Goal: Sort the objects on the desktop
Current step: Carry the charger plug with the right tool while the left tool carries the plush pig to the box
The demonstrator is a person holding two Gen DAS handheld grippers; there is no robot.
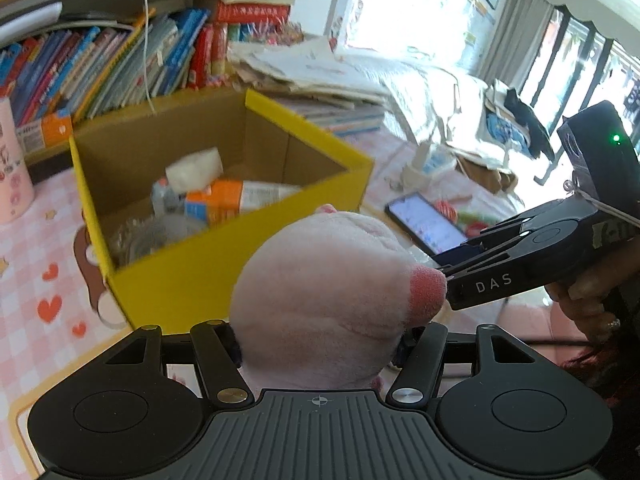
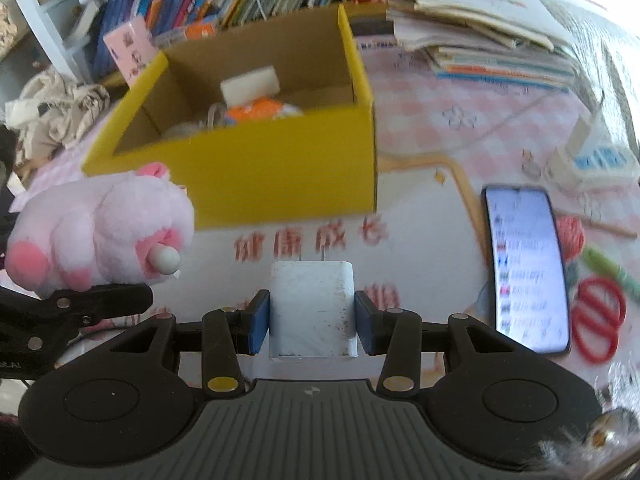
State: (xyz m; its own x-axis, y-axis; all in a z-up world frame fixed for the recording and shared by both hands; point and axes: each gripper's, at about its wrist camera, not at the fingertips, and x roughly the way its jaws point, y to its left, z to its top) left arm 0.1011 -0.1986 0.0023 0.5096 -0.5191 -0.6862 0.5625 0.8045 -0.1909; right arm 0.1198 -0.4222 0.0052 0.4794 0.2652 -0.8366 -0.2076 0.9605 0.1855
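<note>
My left gripper [image 1: 318, 344] is shut on a pink plush toy [image 1: 328, 300], held just in front of the yellow cardboard box [image 1: 224, 272]. The toy also shows at the left of the right wrist view [image 2: 100, 232]. My right gripper [image 2: 311, 320] is shut on a white charger plug [image 2: 312, 312], prongs pointing toward the box [image 2: 280, 172]. The right gripper also shows in the left wrist view [image 1: 520, 264], beside the toy. The box holds a white sponge [image 2: 250, 84], an orange packet [image 2: 256, 112] and other items.
A lit phone [image 2: 528, 268] lies right of the box on the pink checked tablecloth [image 2: 460, 120]. Red scissors [image 2: 596, 312] and a green pen [image 2: 612, 272] lie beyond it. Books [image 1: 100, 68] and stacked papers [image 2: 480, 20] stand behind the box. A pink cup [image 1: 12, 168] stands at left.
</note>
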